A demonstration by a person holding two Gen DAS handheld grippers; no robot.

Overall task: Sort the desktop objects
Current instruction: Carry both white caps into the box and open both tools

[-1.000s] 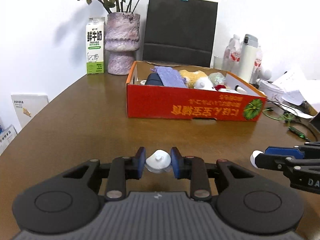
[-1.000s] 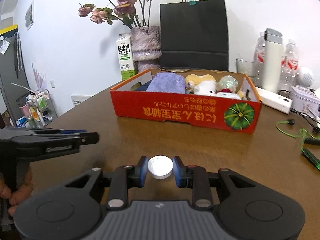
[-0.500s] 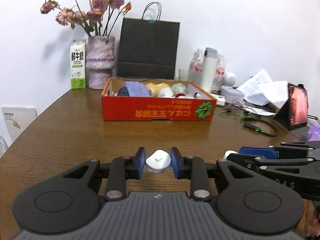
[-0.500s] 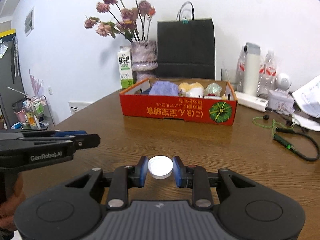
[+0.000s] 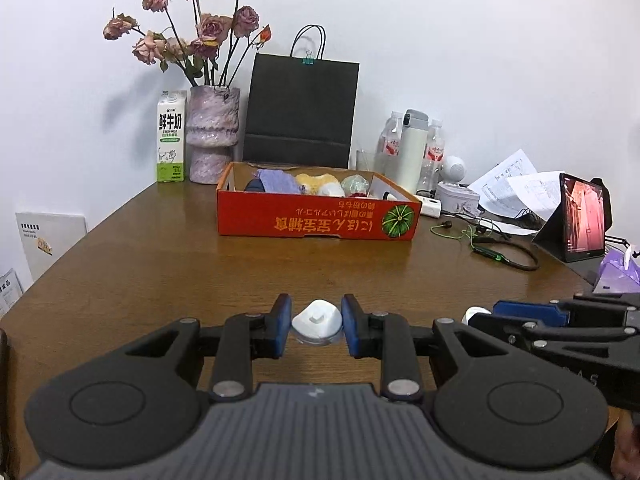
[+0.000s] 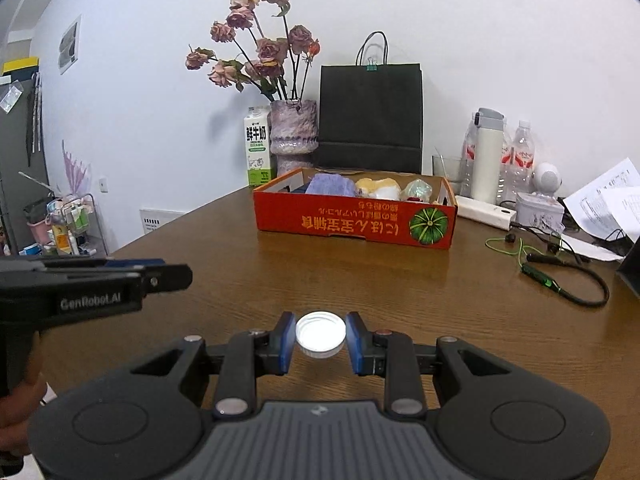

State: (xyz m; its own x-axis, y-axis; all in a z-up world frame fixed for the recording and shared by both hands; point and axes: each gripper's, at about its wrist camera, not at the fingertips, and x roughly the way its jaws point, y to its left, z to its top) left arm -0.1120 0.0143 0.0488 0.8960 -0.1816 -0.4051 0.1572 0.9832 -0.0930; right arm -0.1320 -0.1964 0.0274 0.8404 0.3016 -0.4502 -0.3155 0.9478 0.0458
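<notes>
My left gripper (image 5: 316, 326) is shut on a small white nozzle-shaped cap (image 5: 317, 321) and holds it above the wooden table (image 5: 160, 264). My right gripper (image 6: 320, 336) is shut on a round white bottle cap (image 6: 320, 333); it also shows at the right of the left wrist view (image 5: 520, 312). The left gripper body shows at the left of the right wrist view (image 6: 96, 284). A red cardboard box (image 5: 316, 222) stands across the table and holds a purple cloth (image 5: 278, 182), a yellow plush thing and other small items.
Behind the box stand a milk carton (image 5: 171, 136), a vase of dried roses (image 5: 214, 134) and a black paper bag (image 5: 302, 112). To the right are bottles (image 5: 414, 148), papers, a tablet (image 5: 582, 218), a black and green cable (image 5: 500, 254) and a white power strip (image 6: 484, 210).
Both grippers have drawn back from the box and risen, each still holding its cap. The box looks smaller and farther; more of the right side of the table shows.
</notes>
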